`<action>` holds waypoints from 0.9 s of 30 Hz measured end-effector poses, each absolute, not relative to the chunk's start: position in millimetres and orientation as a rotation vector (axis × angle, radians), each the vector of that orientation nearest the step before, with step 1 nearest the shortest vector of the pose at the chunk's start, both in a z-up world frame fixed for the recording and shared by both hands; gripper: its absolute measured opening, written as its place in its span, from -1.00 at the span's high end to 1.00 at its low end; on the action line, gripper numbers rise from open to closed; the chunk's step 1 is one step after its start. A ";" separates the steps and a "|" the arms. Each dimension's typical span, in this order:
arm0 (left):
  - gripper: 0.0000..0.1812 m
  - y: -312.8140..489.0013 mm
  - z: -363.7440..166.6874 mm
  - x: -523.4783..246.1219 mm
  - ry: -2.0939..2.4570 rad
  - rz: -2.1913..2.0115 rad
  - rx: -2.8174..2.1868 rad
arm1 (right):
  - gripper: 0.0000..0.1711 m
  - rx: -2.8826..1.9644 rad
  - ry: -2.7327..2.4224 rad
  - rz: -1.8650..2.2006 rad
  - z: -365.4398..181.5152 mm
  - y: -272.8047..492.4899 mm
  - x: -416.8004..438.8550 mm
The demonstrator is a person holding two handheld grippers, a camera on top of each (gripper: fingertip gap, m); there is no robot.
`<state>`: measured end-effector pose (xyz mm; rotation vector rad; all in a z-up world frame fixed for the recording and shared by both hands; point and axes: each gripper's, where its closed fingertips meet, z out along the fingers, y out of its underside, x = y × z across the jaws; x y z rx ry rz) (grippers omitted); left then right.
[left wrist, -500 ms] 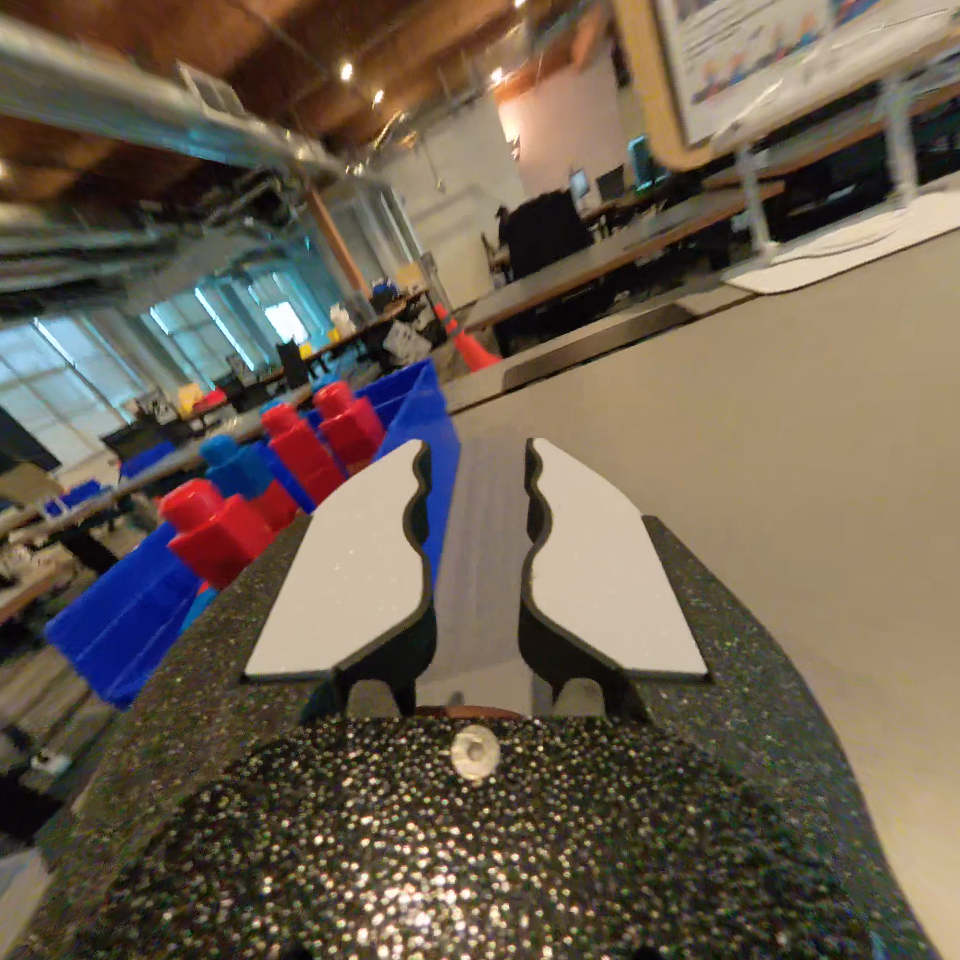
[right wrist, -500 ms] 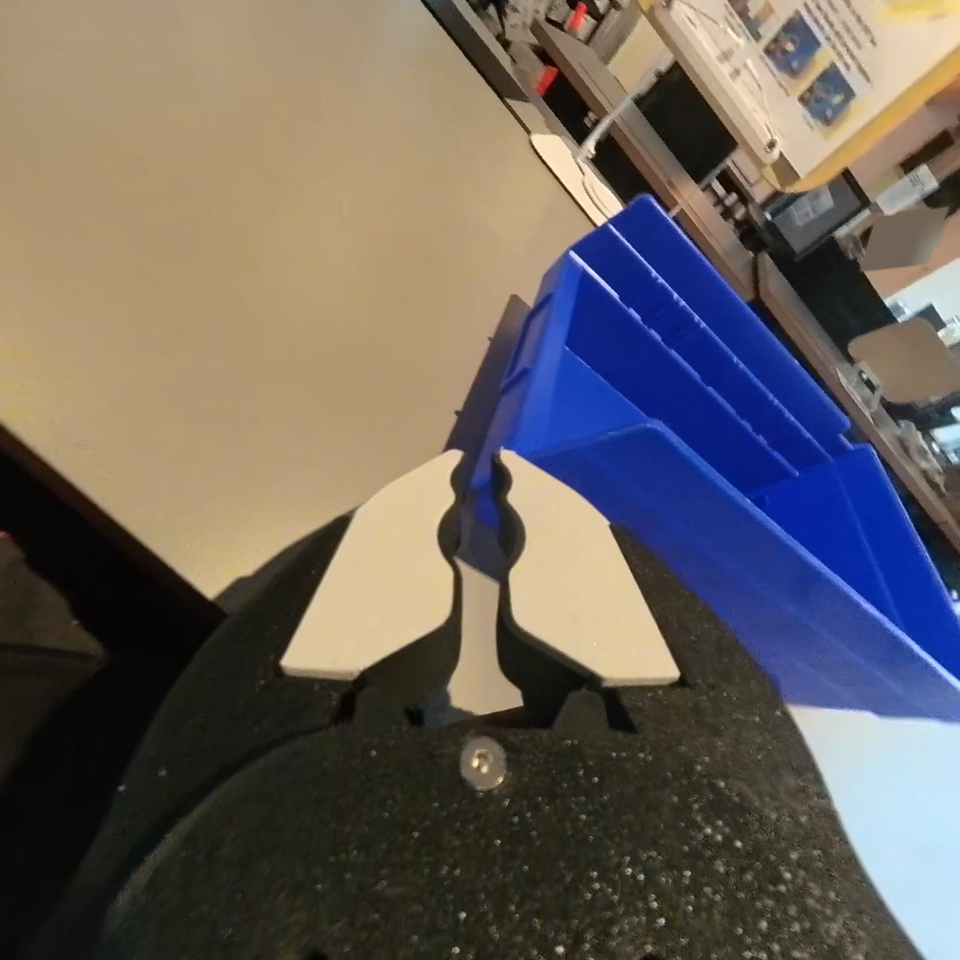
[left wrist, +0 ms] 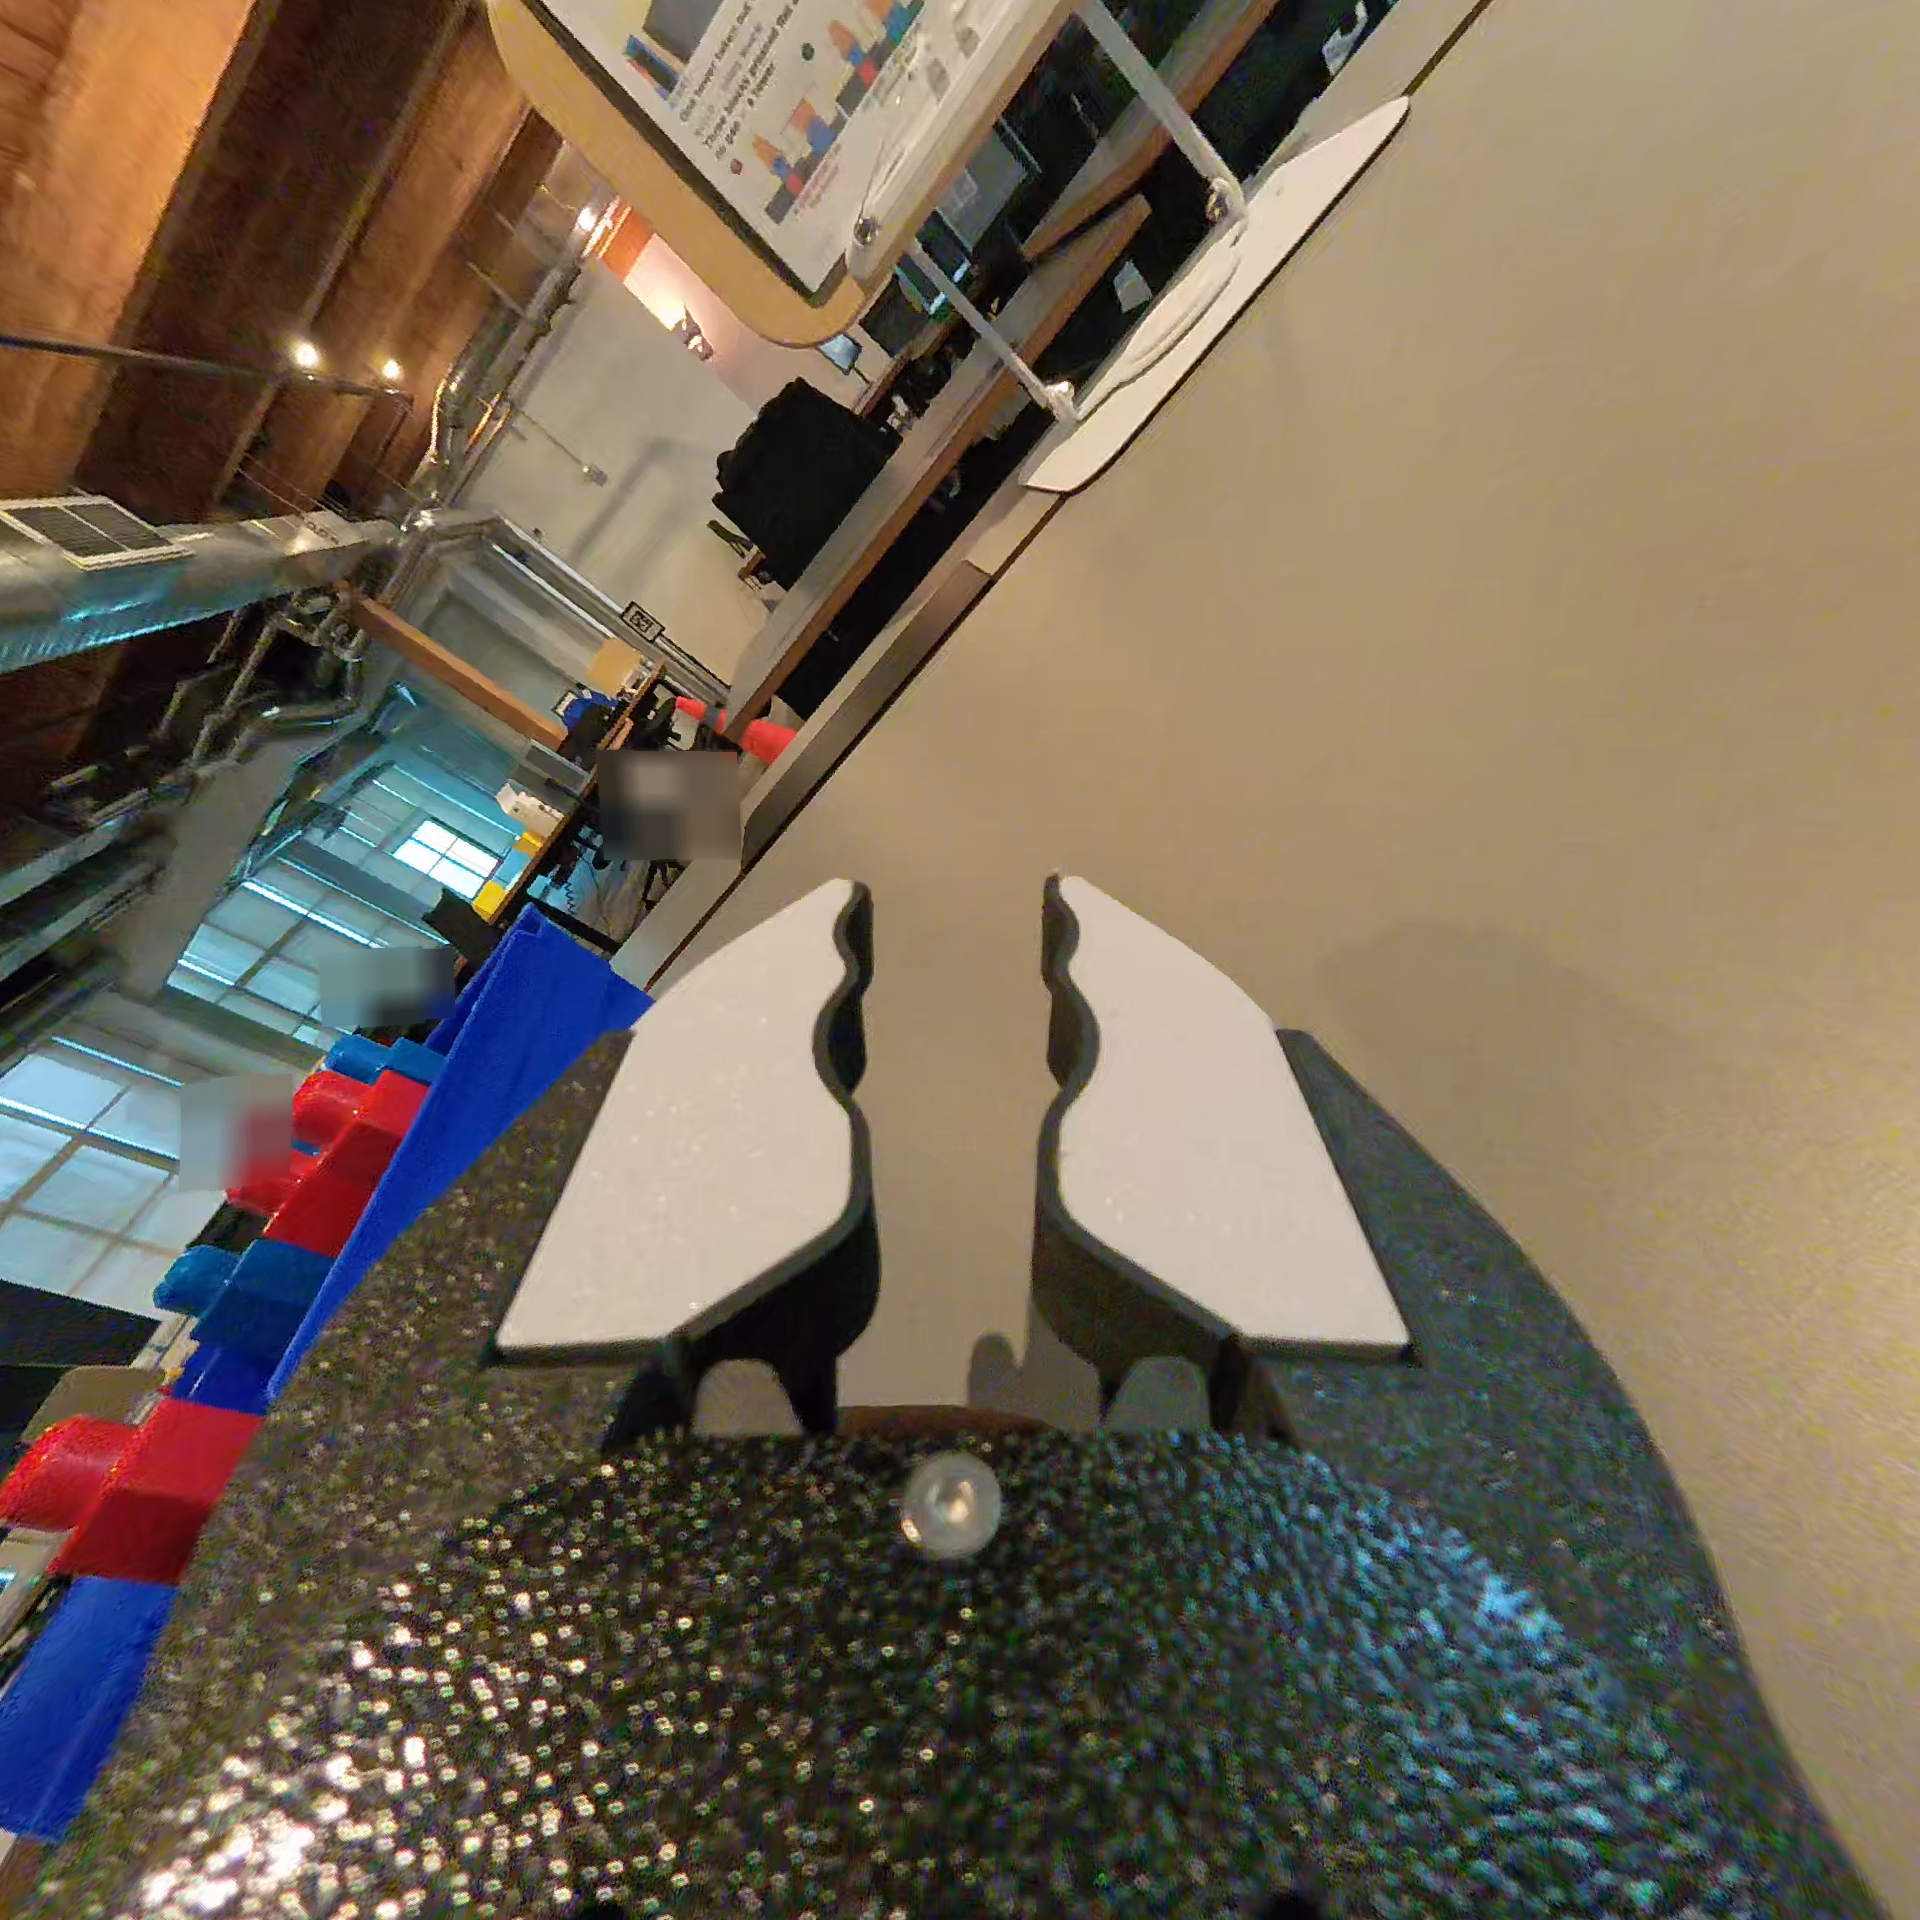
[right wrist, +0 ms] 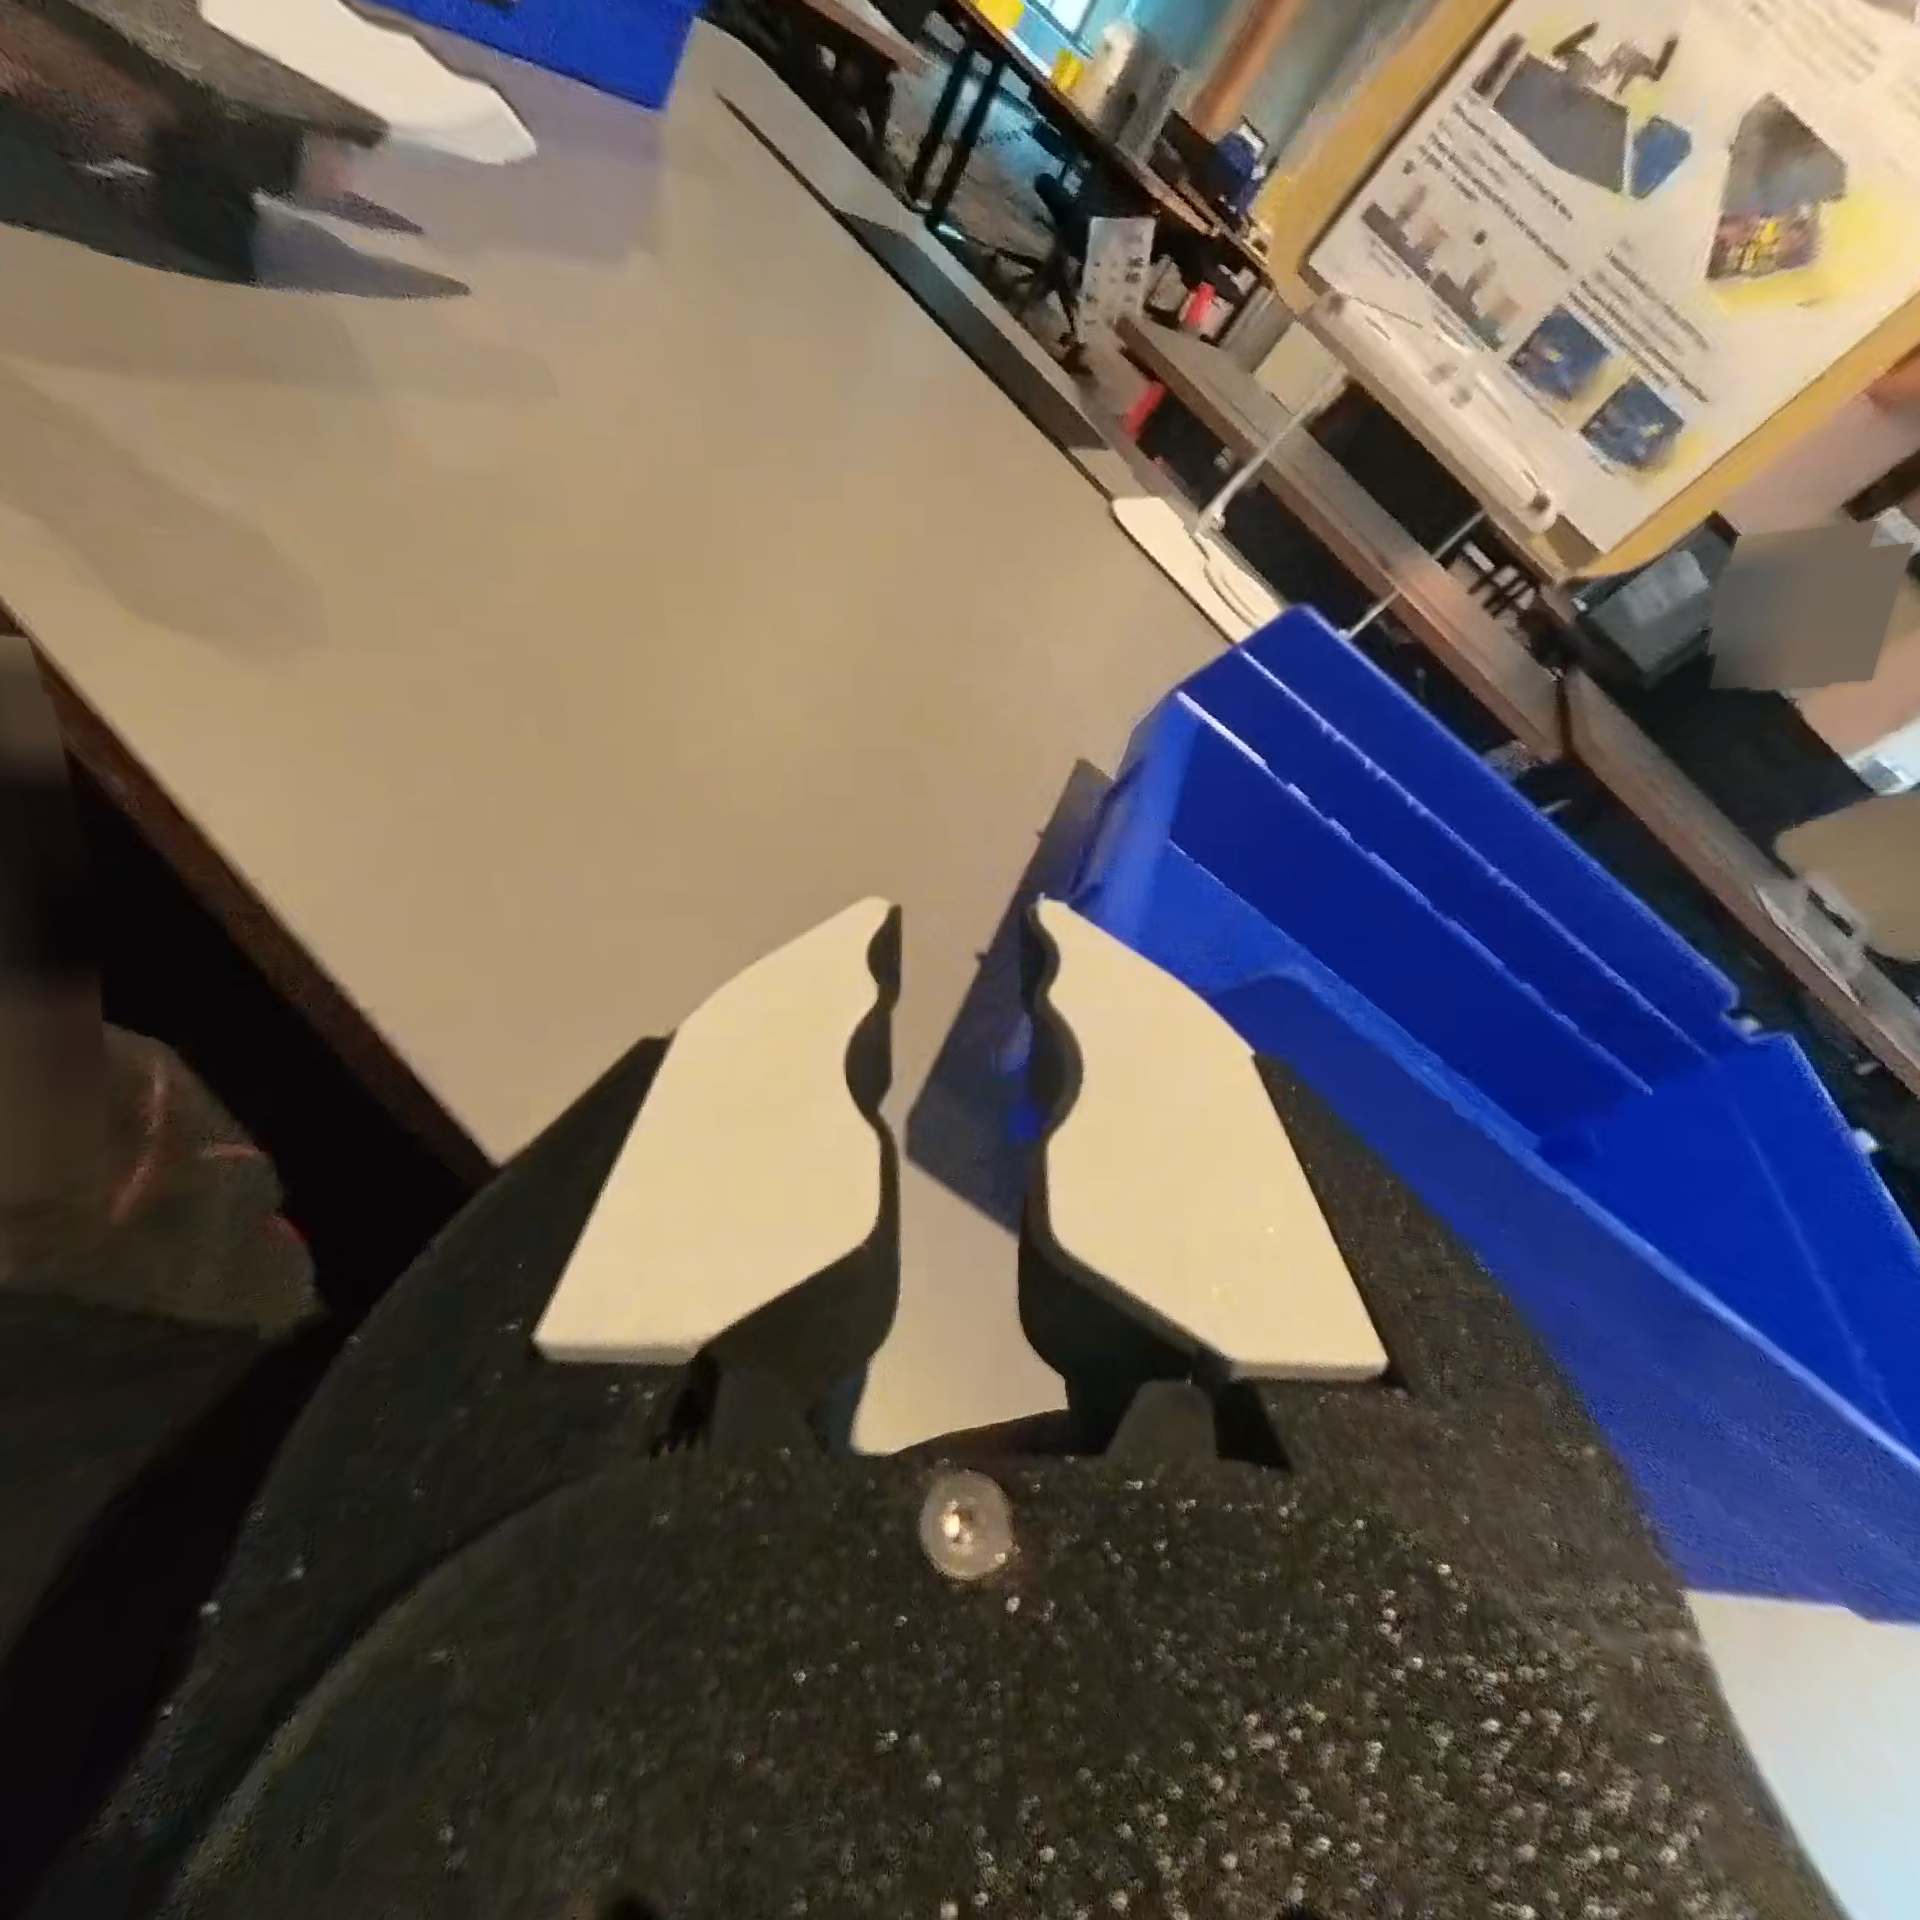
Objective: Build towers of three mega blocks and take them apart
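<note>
My left gripper is open and empty, low over the bare grey table. To its left, a blue bin holds red mega blocks and blue mega blocks; the gripper body hides most of the bin. My right gripper is open and empty. A second blue bin with dividers and no blocks showing sits by its right finger; its near corner shows through the gap between the fingers. The left gripper also shows in the right wrist view, far off and blurred.
A poster board on a white stand rises at the table's far edge and also shows in the right wrist view. The table's front edge runs to the left of my right gripper. Desks and chairs stand beyond the table. Spacing between my two grippers at the tips: around 35 cm.
My right gripper was shut on the divided bin's corner; it has opened and let go. My left gripper has opened wider and rolled, so its view is tilted.
</note>
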<state>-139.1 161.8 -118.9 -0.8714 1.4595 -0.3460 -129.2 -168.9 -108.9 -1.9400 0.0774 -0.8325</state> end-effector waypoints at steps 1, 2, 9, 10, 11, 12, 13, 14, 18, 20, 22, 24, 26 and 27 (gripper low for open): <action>0.66 161.5 -119.0 -139.5 1.460 -0.346 -0.870 | 0.75 -1.944 0.098 -0.842 -109.5 -163.5 -125.5; 0.67 161.3 -119.2 -140.1 1.462 -0.345 -0.868 | 0.76 -1.951 0.132 -0.856 -110.7 -160.4 -119.0; 0.69 159.8 -125.3 -140.2 1.498 -0.303 -0.853 | 1.00 -1.915 0.514 -0.881 -113.2 -196.6 -78.0; 0.69 159.7 -125.9 -140.0 1.501 -0.299 -0.852 | 1.00 -1.917 0.555 -0.916 -113.4 -208.2 -71.9; 0.69 159.7 -126.4 -140.0 1.504 -0.295 -0.851 | 1.00 -1.919 0.596 -0.954 -113.7 -220.7 -65.4; 0.69 159.9 -127.0 -140.1 1.506 -0.289 -0.852 | 1.00 -1.920 0.637 -0.987 -114.2 -233.8 -58.7; 0.69 160.4 -127.4 -140.3 1.508 -0.285 -0.853 | 1.00 -1.921 0.676 -1.015 -114.8 -247.3 -51.9; 0.69 160.5 -127.5 -140.5 1.507 -0.284 -0.854 | 1.00 -1.921 0.716 -1.044 -115.3 -261.3 -44.7; 0.70 161.2 -128.1 -140.5 1.509 -0.276 -0.858 | 0.90 -1.924 0.883 -1.185 -117.4 -322.8 -15.8; 0.70 161.1 -129.3 -140.2 1.515 -0.268 -0.857 | 0.84 -1.900 0.957 -1.236 -114.4 -346.8 -6.7; 0.70 160.9 -130.1 -140.0 1.520 -0.263 -0.855 | 0.81 -1.861 0.973 -1.217 -107.1 -350.8 -5.6; 0.70 160.9 -130.7 -139.8 1.522 -0.259 -0.856 | 0.79 -1.826 0.910 -1.150 -97.1 -329.0 -11.6; 0.70 161.0 -131.4 -139.5 1.527 -0.254 -0.856 | 0.72 -1.838 0.814 -1.077 -90.1 -292.4 -18.9; 0.70 161.0 -132.1 -139.3 1.530 -0.251 -0.855 | 0.68 -1.851 0.769 -1.052 -87.1 -272.8 -20.6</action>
